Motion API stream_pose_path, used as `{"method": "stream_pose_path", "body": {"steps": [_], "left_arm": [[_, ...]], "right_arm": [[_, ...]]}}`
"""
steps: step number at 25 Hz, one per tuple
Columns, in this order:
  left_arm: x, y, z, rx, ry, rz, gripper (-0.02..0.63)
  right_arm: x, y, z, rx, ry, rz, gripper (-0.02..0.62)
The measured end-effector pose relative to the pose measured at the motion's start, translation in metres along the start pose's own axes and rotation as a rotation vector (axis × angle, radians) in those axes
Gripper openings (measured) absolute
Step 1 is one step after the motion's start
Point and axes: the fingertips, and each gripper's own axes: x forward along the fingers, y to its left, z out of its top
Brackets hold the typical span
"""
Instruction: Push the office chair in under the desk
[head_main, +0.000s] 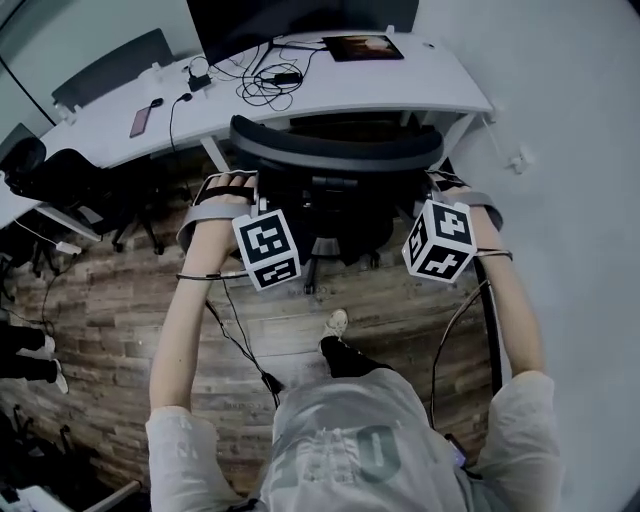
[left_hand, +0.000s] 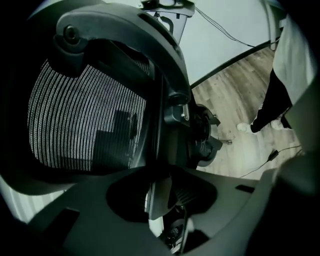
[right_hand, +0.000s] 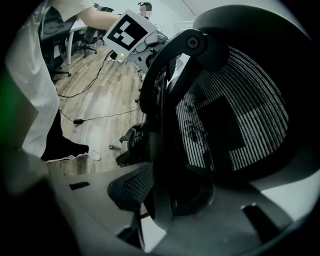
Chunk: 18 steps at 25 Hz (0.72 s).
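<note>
A black office chair stands in front of the white curved desk, its mesh back close to the desk's edge and the seat partly beneath it. My left gripper is at the back's left edge and my right gripper at its right edge. In the left gripper view the chair's back frame runs down between the jaws of the left gripper, which are closed on its edge. In the right gripper view the back frame likewise passes between the jaws of the right gripper, which hold it.
On the desk are a dark monitor, a tangle of cables, a phone and a dark tablet. Other black chairs stand at the left on the wooden floor. My foot is behind the chair.
</note>
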Motion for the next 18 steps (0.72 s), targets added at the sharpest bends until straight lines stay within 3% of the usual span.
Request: {"method": "stream_pose_path", "body": {"steps": [9, 18], "left_arm": [[0.083, 0.067, 0.005, -0.002, -0.004, -0.018, 0.13], [0.135, 0.11, 0.003, -0.008, 0.034, 0.005, 0.13]], "right_arm": [[0.076, -0.092, -0.015, -0.029, -0.002, -0.004, 0.114], [0.12, -0.146, -0.019, -0.033, -0.015, -0.028, 0.115]]}}
